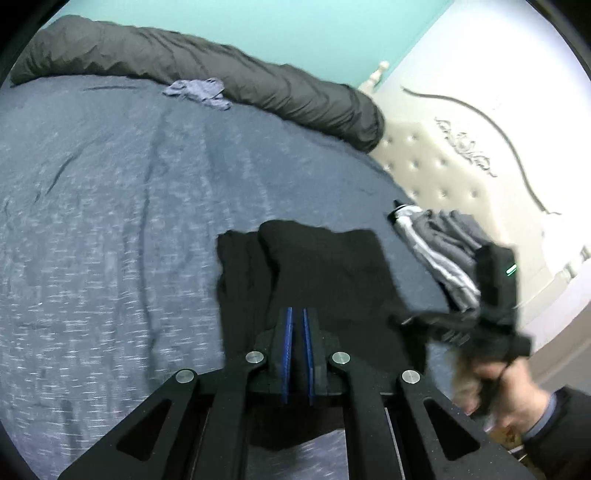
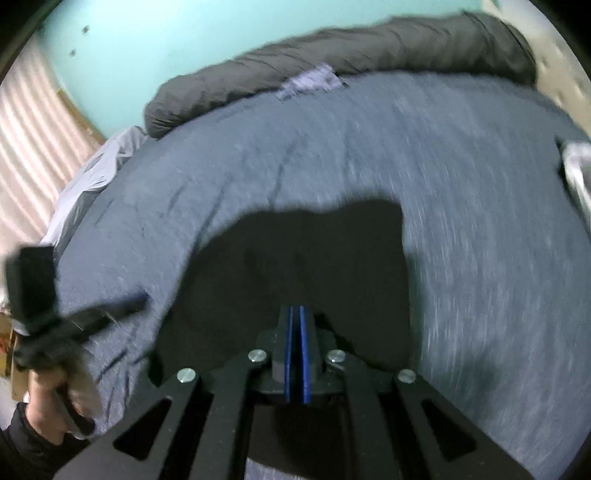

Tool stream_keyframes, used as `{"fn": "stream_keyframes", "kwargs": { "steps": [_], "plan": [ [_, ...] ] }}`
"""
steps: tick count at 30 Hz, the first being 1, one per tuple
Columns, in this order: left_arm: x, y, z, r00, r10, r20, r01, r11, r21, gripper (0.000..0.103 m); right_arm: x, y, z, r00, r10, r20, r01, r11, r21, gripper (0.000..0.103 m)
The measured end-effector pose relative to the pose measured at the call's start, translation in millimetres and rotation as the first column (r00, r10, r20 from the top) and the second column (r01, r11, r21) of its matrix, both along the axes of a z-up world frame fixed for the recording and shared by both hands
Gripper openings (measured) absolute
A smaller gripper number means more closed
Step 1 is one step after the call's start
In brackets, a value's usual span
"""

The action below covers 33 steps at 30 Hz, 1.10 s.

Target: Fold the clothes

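Both pairs of blue-padded fingers are closed, the left gripper and right gripper each seemingly pinching the near edge of the black cloth garment lying partly folded on the grey-blue bedspread. Judging by this, a fold is underway; next, carry that edge toward the far side.

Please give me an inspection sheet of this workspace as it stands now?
Surface: blue-grey bedspread, wrinkled.
Job's things: black garment lying partly folded in front of both tongs.
Clutter: grey striped clothes by the headboard; small blue cloth by the dark rolled duvet.
Grippers: left tongs shut; right tongs shut; grip on cloth unclear.
Cables: nothing seen.
Surroundings: teal wall, tufted headboard.
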<state>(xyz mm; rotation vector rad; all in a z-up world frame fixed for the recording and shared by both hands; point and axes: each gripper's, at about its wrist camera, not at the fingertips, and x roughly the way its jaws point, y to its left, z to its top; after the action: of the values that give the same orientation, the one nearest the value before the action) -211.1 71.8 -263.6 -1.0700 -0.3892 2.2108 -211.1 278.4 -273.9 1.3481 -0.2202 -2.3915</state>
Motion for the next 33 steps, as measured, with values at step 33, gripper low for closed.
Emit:
{"fn": "stream_keyframes", "kwargs": {
  "steps": [33],
  "plan": [
    [26,37,-36,0.984,-0.165,0.063,0.174,0.968,-0.181,0.007,61,0,-19,0.996,-0.073,-0.049,0.073,0.997,0.001,0.002]
  ]
}}
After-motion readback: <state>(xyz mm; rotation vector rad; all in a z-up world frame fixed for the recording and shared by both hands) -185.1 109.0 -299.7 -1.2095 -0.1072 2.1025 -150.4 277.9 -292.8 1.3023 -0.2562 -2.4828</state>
